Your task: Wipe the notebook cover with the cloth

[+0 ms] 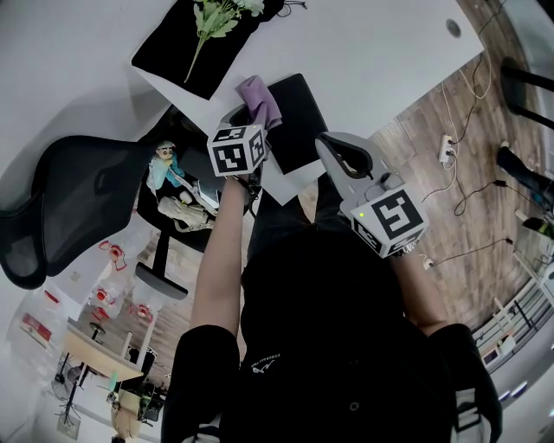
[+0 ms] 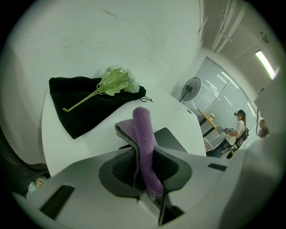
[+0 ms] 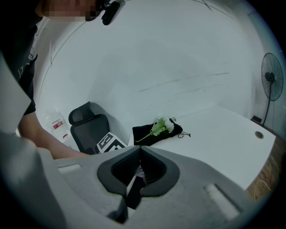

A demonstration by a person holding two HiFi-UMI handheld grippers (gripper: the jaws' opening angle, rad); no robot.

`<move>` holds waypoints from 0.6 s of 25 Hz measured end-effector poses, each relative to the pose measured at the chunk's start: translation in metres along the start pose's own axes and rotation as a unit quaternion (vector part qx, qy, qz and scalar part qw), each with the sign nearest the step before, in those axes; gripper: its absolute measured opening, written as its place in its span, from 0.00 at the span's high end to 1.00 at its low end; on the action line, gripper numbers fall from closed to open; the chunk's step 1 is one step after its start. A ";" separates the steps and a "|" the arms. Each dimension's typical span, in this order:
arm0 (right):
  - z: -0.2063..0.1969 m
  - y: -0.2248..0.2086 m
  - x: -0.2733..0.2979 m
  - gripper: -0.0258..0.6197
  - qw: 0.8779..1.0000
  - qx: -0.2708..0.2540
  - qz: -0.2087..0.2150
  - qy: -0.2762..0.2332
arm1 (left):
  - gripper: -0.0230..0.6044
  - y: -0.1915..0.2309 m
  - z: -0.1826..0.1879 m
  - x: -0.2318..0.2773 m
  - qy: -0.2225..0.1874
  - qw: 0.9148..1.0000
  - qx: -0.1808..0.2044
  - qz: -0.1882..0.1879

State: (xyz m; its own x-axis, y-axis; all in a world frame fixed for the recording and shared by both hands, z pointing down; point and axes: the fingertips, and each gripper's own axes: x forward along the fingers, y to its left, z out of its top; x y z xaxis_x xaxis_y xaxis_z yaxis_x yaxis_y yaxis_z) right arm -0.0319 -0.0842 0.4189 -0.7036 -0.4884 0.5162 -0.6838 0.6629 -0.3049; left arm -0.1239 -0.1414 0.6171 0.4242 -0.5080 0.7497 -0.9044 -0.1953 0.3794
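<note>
My left tool pinches the cloth, the notebook just ahead, my right tool closed, empty; next I'd lower and sweep.

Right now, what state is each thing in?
left gripper, shut on the cloth
right gripper, shut, empty
cloth, folded, clamped, by the notebook's edge
notebook, closed, flat on the table
flowers, lying on the black bag
black bag, flat on the table
</note>
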 end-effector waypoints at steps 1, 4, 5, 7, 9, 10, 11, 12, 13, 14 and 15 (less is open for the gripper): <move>0.001 0.000 0.000 0.95 1.000 0.000 0.000 -0.001 | 0.83 0.001 0.000 -0.001 0.000 1.000 0.000 0.001; 0.003 0.001 0.001 0.95 1.000 -0.002 0.002 -0.002 | 0.83 0.003 -0.001 -0.003 0.000 1.000 -0.001 0.004; 0.003 0.001 0.002 0.95 1.000 -0.003 0.003 -0.002 | 0.83 0.004 -0.001 -0.004 0.000 1.000 0.001 0.007; 0.003 0.002 0.002 0.95 1.000 -0.004 0.006 -0.001 | 0.83 0.005 -0.002 -0.005 0.001 1.000 0.005 0.012; 0.002 0.003 0.002 0.95 1.000 -0.005 0.008 0.000 | 0.83 0.006 -0.003 -0.006 0.001 1.000 0.002 0.015; 0.003 0.003 0.002 0.95 1.000 -0.006 0.010 0.000 | 0.83 0.007 -0.004 -0.007 0.000 1.000 -0.002 0.015; 0.003 0.003 0.002 0.95 1.000 -0.007 0.011 0.000 | 0.83 0.007 -0.004 -0.007 -0.001 1.000 -0.007 0.016; 0.003 0.002 0.002 0.95 1.000 -0.008 0.012 0.000 | 0.83 0.008 -0.004 -0.008 -0.002 1.000 -0.010 0.017; 0.004 0.001 0.001 0.95 1.000 -0.009 0.013 0.000 | 0.83 0.008 -0.004 -0.008 -0.003 1.000 -0.013 0.019; 0.004 0.001 0.000 0.95 1.000 -0.010 0.014 0.000 | 0.83 0.009 -0.004 -0.009 -0.003 1.000 -0.015 0.021; 0.004 0.001 -0.001 0.95 1.000 -0.010 0.015 0.000 | 0.83 0.010 -0.005 -0.010 -0.004 1.000 -0.017 0.024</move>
State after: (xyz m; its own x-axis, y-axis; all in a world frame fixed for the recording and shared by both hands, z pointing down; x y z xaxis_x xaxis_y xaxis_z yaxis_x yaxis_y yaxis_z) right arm -0.0327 -0.0852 0.4153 -0.7241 -0.4672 0.5073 -0.6578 0.6890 -0.3044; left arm -0.1369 -0.1337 0.6157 0.3808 -0.5221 0.7632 -0.9212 -0.1429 0.3619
